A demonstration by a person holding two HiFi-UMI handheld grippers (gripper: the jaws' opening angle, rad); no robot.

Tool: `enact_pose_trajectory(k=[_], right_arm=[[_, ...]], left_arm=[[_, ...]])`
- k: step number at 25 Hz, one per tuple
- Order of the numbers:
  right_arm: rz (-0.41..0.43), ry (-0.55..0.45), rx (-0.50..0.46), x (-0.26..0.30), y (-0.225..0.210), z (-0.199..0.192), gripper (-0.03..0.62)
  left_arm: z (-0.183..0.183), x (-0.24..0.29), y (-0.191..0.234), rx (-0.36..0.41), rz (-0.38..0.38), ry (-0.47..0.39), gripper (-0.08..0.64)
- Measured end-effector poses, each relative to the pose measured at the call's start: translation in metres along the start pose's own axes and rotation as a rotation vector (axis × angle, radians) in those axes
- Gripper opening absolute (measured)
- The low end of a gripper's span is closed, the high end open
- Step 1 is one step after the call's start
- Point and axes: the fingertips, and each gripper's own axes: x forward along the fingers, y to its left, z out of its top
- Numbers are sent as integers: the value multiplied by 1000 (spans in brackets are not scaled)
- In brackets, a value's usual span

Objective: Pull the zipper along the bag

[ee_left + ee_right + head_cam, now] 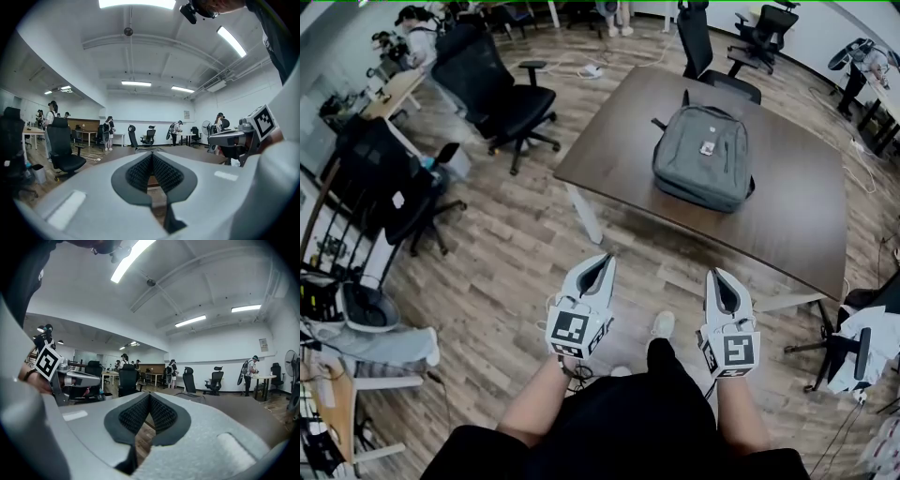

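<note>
Bag [703, 157] on table [802, 220] — office chair [499, 92] nearby.

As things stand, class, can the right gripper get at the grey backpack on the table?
Probably not yet. The right gripper hangs shut over the floor, short of the table; the backpack lies further in. Nothing blocks the way: stepping closer should do.

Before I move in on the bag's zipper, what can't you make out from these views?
- Zipper pull on the bag: head view, too small to find.
- Zipper open or closed: head view, too small to tell.
- Bag's far side: head view, hidden by the bag itself.
- Bag in both gripper views: barely shows beyond the left tongs and right tongs; no zipper visible.
</note>
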Motion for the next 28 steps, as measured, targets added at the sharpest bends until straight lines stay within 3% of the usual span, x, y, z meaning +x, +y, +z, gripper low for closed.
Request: enact_pose_trajectory(k=[8, 18, 28], right_arm=[[-3, -1, 22, 64, -57, 0, 3], [46, 62, 37, 121, -113, -17, 3], [52, 60, 55, 159, -163, -24, 3]], left_arm=[[10, 85, 13, 14, -8, 12, 18], [4, 181, 11, -24, -34, 66, 18], [6, 239, 22, -21, -20, 76, 18]])
